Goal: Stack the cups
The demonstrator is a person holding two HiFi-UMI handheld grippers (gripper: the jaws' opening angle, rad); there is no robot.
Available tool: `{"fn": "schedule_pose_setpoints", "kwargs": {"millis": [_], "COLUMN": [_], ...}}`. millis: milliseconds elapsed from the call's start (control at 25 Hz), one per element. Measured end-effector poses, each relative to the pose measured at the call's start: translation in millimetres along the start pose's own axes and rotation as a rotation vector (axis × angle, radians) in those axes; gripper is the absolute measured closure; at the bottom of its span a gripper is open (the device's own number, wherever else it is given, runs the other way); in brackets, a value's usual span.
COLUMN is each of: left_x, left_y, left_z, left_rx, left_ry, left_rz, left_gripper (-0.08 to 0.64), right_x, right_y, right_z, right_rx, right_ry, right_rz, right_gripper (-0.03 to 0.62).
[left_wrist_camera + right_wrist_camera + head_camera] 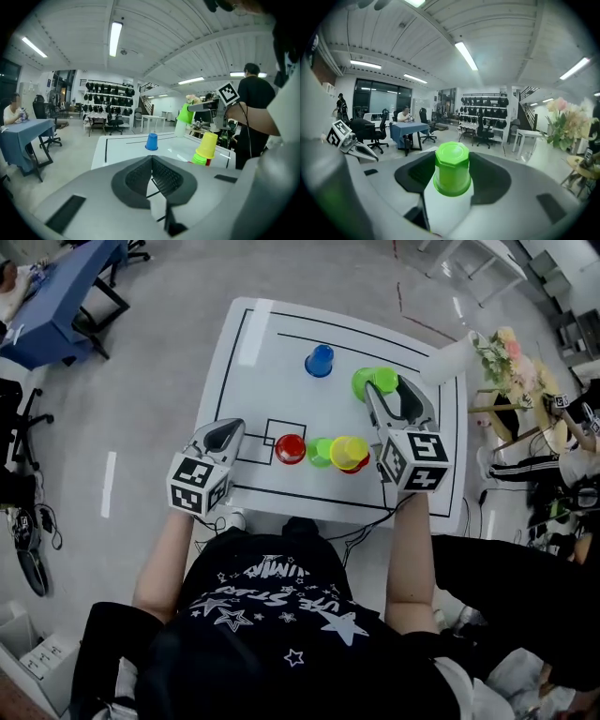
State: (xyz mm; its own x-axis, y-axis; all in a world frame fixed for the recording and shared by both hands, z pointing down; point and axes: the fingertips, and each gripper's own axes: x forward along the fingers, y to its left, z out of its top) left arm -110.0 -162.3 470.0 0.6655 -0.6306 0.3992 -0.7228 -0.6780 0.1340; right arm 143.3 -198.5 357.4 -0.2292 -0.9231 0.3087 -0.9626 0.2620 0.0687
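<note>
My right gripper (384, 399) is shut on an upside-down lime green cup (373, 381), held up over the right side of the white table (253, 343). In the right gripper view that cup (452, 168) fills the space between the jaws. A yellow cup (349, 451) sits upside down on a red one near the front edge, with a green cup (320, 452) beside it and a single red cup (290, 448) to the left. A blue cup (319, 360) stands alone farther back. My left gripper (221, 437) is at the table's front left, shut and empty.
A stand with flowers (506, 357) is to the right of the table. A blue-covered table (56, 296) with office chairs stands at the far left. A person in black (251, 108) stands beyond the table's right side.
</note>
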Motion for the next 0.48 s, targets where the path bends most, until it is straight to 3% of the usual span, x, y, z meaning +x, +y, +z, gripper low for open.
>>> {"fn": "schedule_pose_setpoints", "kwargs": {"millis": [240, 480], "left_x": [-29.4, -50.8], "left_y": [12.9, 24.0], "left_z": [-13.3, -32.4], "left_rx": [0.008, 0.023], "left_ry": [-0.001, 0.018], "left_rz": [-0.067, -0.119], "left_gripper": [0.549, 0.549], "right_x": [-17.5, -29.7], "right_y": [59.3, 112.4], "right_z": [15.7, 1.6], "right_rx": [-0.023, -0.019], "right_ry": [-0.025, -0.020], "right_rz": [-0.030, -0.064], "right_gripper": [0.364, 0.364]}}
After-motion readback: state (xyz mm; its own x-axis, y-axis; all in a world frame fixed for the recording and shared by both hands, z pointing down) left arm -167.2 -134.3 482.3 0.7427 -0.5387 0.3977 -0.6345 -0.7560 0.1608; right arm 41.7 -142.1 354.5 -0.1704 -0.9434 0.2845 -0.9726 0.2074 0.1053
